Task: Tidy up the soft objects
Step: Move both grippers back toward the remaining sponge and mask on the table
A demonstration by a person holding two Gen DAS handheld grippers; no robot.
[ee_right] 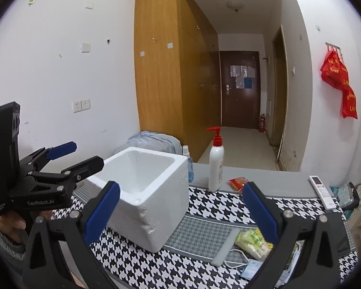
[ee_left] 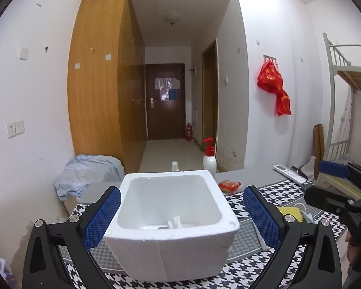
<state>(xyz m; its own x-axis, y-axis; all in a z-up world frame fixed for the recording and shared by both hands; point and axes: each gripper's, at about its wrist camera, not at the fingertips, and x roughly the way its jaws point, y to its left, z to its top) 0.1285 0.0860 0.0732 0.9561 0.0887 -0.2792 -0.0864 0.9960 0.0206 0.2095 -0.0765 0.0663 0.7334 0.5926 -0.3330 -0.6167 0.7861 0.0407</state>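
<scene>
1. A white foam box [ee_left: 170,221] is seen standing upright and open-topped on the surface [ee_right: 204,207], which is covered by a black-and-white houndstooth cloth.
2. The left gripper [ee_left: 181,213] is spread wide. The foam box lies between its blue pads [ee_left: 103,216]; the left pad sits just beside the box wall, though contact cannot be confirmed, and the right pad is clearly apart from it.
3. Small whitish items [ee_left: 174,224] are noted at the bottom of the box; their identity cannot be told.
4. The right gripper [ee_right: 180,213] is likewise spread, with nothing pinched. The near right corner of the box is framed between its fingers.
5. To the right of the box, a yellow-green packet [ee_right: 252,239], a white stick-shaped item [ee_right: 225,246] and a white cable [ee_right: 235,259] are recorded lying on the cloth.
6. Behind the box stand a white pump bottle [ee_right: 216,166] with a red top and a small spray bottle [ee_right: 187,161]. A red snack packet [ee_right: 238,182] and a white remote control [ee_right: 322,191] lie further right.
7. A pale blue fabric heap [ee_left: 89,173] is noted behind the box to the left.
</scene>
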